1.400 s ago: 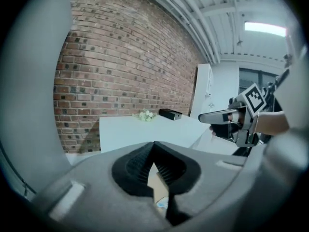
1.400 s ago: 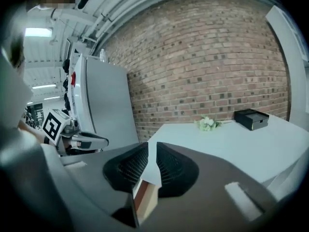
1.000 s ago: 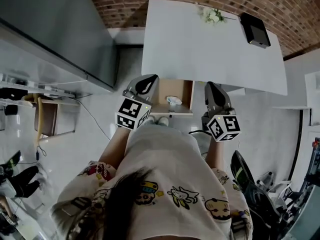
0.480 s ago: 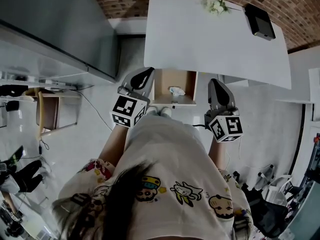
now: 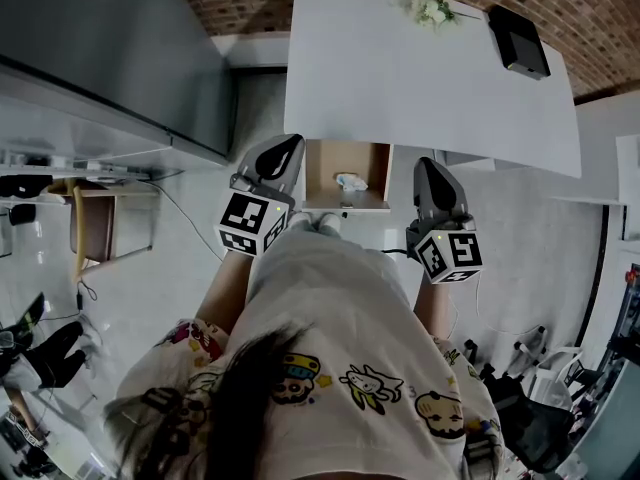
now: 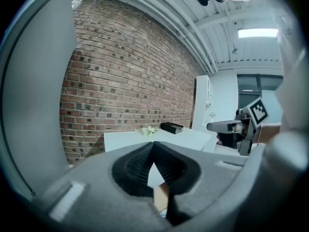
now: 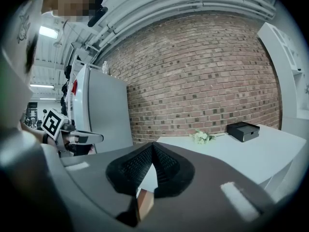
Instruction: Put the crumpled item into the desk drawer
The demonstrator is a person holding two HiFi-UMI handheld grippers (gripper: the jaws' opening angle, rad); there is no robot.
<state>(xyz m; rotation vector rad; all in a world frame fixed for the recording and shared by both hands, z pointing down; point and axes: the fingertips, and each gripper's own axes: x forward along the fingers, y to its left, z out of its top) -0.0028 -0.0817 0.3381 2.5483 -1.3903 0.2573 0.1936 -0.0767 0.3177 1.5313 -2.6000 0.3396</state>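
Note:
The white desk (image 5: 400,78) has its wooden drawer (image 5: 322,183) pulled open under the front edge. A small crumpled white item (image 5: 350,181) lies inside it. My left gripper (image 5: 288,151) hangs just left of the drawer, jaws shut and empty. To the drawer's right, my right gripper (image 5: 424,171) is likewise shut with nothing in it. In the left gripper view the black pads (image 6: 166,163) meet at a point before the desk (image 6: 188,138). The right gripper view shows its pads (image 7: 166,166) closed the same way.
A sprig of white flowers (image 5: 430,8) and a black box (image 5: 518,43) sit at the desk's far edge against the brick wall. A tall grey cabinet (image 5: 120,58) stands to the left. The person's feet (image 5: 318,224) are below the drawer front.
Both grippers stay shut on either side of the open drawer. The left one has drifted slightly left and up. The crumpled item has not moved in the drawer.

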